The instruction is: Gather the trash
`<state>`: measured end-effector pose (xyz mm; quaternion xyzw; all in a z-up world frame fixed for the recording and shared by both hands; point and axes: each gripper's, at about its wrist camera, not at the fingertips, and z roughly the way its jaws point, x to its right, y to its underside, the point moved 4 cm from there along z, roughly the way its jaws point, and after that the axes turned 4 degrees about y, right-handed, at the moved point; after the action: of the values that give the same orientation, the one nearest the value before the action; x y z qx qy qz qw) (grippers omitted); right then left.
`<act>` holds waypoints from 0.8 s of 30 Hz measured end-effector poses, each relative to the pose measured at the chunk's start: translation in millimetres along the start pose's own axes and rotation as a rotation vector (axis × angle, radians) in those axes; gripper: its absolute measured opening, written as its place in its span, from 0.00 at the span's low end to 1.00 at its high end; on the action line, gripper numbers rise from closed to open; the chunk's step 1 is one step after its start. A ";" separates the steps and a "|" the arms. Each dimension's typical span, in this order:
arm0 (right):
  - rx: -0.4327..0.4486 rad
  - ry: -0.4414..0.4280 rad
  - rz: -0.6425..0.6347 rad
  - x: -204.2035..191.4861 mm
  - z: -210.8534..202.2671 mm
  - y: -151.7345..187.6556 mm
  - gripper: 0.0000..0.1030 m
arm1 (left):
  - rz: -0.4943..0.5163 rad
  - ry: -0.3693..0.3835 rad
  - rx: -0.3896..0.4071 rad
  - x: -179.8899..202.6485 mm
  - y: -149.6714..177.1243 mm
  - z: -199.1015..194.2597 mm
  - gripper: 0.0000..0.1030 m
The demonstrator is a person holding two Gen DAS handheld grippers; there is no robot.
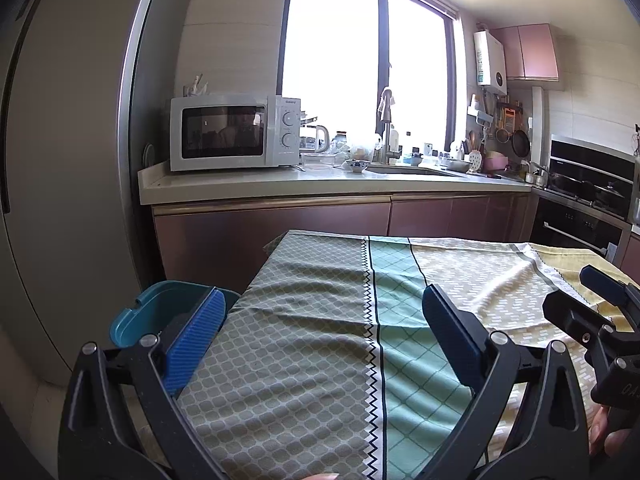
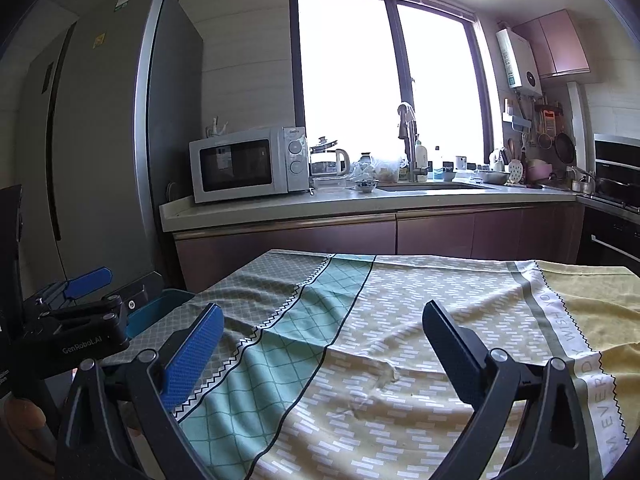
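Teal bin (image 1: 160,312) half hidden by tablecloth (image 1: 320,340); left claw (image 1: 324,320) and right claw (image 2: 324,332) gape (both empty).

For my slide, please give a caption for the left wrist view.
Left gripper open and empty above the patterned tablecloth, a blue bin beside the table.

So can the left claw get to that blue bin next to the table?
Probably yes. The left claw is open and holding nothing, and the blue bin sits just past its left finger, beside the tablecloth edge. Nothing visible lies between them, though the finger hides part of the bin.
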<state>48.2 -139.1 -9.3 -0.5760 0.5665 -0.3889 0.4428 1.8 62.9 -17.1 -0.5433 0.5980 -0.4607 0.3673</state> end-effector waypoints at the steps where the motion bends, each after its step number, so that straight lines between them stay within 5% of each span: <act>1: 0.003 0.002 0.000 0.3 -0.7 -0.4 0.93 | 0.001 -0.001 0.003 0.2 -0.8 -0.6 0.94; 24: 0.012 0.018 0.013 8.0 -5.3 -2.1 0.93 | 0.017 -0.011 0.014 -2.5 -2.7 1.0 0.94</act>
<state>44.3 -147.5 -6.1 -0.5661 0.5720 -0.3943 0.4437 3.9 65.2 -15.0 -0.5384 0.5972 -0.4586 0.3784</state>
